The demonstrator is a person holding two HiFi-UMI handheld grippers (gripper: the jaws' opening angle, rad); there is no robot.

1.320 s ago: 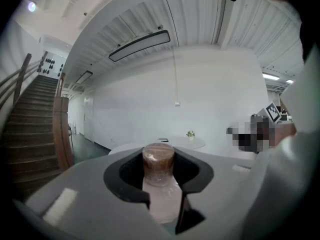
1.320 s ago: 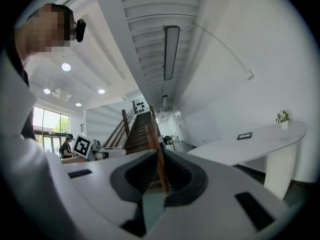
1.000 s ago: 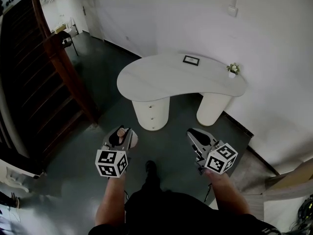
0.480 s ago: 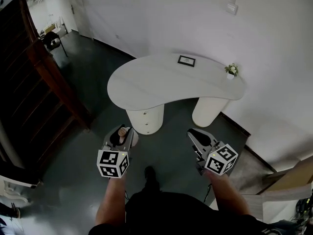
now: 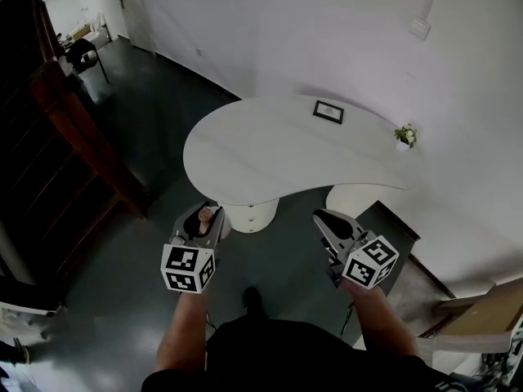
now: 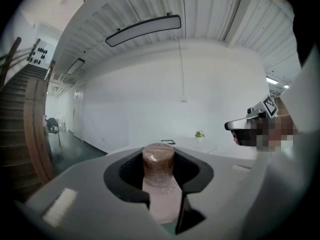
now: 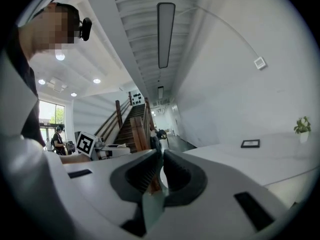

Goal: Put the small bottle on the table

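Observation:
A small clear bottle (image 5: 205, 218) with a brown cap stands upright between the jaws of my left gripper (image 5: 202, 221), which is shut on it. In the left gripper view the bottle (image 6: 158, 163) fills the gap of the gripper (image 6: 159, 176). My right gripper (image 5: 322, 219) is level with the left one over the dark floor. Its jaws (image 7: 161, 160) are closed together with nothing between them. The white kidney-shaped table (image 5: 261, 158) stands just ahead of both grippers, and its near edge is close to the left gripper's tips.
On the table's far side lie a small framed picture (image 5: 328, 112) and a little potted plant (image 5: 403, 136). A wooden staircase (image 5: 69, 129) rises at the left, with a dark chair (image 5: 82, 54) beyond it. A white wall runs behind the table. A cardboard box (image 5: 486, 317) sits at the lower right.
The table has come closer to the grippers and now sits lower in the head view. Both grippers keep their places, and the left one still holds the bottle.

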